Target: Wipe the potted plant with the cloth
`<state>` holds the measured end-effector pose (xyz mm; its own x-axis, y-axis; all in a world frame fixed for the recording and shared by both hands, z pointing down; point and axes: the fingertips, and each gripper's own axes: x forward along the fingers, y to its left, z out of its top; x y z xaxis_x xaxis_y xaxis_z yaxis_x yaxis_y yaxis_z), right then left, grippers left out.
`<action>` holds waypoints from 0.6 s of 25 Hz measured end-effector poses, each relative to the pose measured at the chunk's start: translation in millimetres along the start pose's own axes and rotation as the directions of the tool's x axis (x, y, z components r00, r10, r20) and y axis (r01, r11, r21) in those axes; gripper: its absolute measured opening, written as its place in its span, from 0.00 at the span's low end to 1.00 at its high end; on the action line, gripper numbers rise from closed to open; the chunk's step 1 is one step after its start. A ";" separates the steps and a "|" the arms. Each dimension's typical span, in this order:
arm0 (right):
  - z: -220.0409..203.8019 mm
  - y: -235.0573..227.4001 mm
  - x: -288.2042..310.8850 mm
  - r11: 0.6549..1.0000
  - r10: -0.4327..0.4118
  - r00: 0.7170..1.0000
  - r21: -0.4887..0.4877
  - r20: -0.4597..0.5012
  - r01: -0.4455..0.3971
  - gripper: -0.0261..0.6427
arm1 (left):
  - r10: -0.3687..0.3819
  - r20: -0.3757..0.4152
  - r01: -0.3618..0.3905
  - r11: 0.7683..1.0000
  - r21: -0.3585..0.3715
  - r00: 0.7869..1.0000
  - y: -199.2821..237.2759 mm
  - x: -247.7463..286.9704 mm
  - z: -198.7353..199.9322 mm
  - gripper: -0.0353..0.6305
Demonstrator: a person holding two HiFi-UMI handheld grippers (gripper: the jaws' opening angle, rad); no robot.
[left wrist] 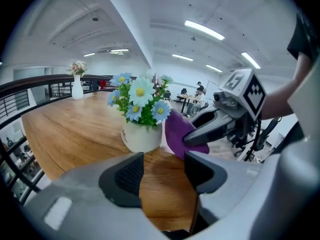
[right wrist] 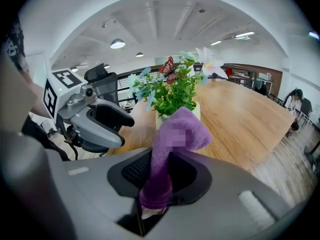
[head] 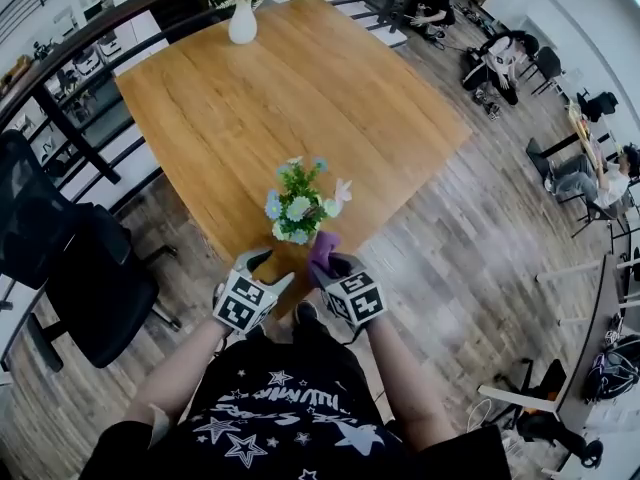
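I hold my right gripper [right wrist: 160, 174] closed on a purple cloth [right wrist: 172, 144]. The fabric is pinched between the two dark pads, and its folded top bulges up and forward past the jaws. That bunched end sits right at the near side of the potted plant [head: 298, 208], beside the white pot; I cannot tell whether it touches the pot. The plant stands upright close to the near corner of the wooden table [head: 300, 88], with green leaves, pale blue and white daisy-like flowers and a small butterfly ornament among them. My left gripper [left wrist: 162, 171] has its jaws partly apart with nothing between them, and only bare tabletop shows through the gap. It hovers just to the left of the right gripper, pointing at the pot from the table's corner and not touching it. Both grippers tilt downward towards the plant. At the far corner of the table a white vase [head: 243, 18] holds pinkish flowers, well apart from the pot. A black office chair [head: 70, 258] stands on the floor to my left, beside a dark railing [head: 60, 118].
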<state>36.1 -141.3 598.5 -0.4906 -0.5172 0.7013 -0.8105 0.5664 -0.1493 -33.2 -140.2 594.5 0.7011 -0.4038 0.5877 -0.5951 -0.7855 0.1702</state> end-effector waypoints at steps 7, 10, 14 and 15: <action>6.4 18.3 -11.3 0.996 -0.080 0.992 0.032 0.098 0.078 0.17 | -0.011 0.016 0.011 1.000 -0.027 1.000 1.4 -33.8 -21.7 0.36; 16.7 28.1 -11.8 0.997 -0.069 0.990 -0.009 0.125 0.071 0.16 | 0.049 0.045 -0.048 0.999 -0.016 0.998 14.7 -49.4 -18.5 0.24; 23.3 28.6 -9.8 0.998 -0.059 0.987 -0.004 0.148 0.060 0.16 | 0.109 0.069 -0.104 0.991 -0.083 0.992 21.0 -59.5 -19.7 0.16; 23.9 28.3 -11.6 0.998 -0.054 0.987 -0.004 0.152 0.055 0.16 | 0.123 0.065 -0.117 0.989 -0.094 0.990 19.2 -60.7 -21.3 0.12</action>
<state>11.2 -134.7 569.5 -0.4889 -0.6384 0.5945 -0.8353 0.5392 -0.1078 -95.6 -120.7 578.9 0.6465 -0.5273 0.5514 -0.7071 -0.6855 0.1735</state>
